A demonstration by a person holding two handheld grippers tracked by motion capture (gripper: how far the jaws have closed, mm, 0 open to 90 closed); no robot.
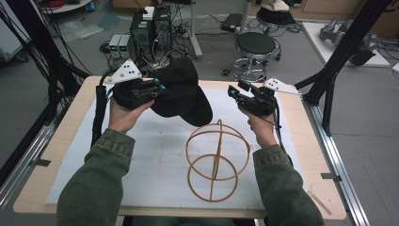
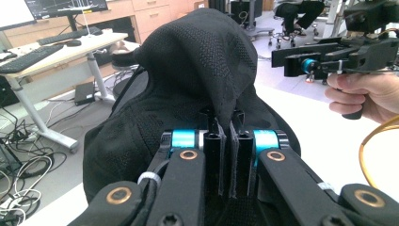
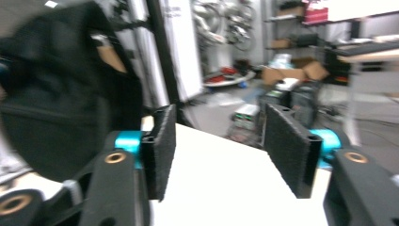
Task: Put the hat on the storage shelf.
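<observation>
A black knitted cap hangs above the back of the table, held up by my left gripper, which is shut on its fabric. In the left gripper view the cap rises in front of the closed jaws with a fold of cloth pinched between the pads. My right gripper hovers to the right of the cap, apart from it, with jaws open and nothing between them. In the right gripper view the cap shows blurred at the left. A wooden wire hat stand stands on the white mat.
The mat lies on a wooden table. Black frame posts stand at both back corners. A round stool and electronics boxes with cables sit on the floor beyond the table's far edge.
</observation>
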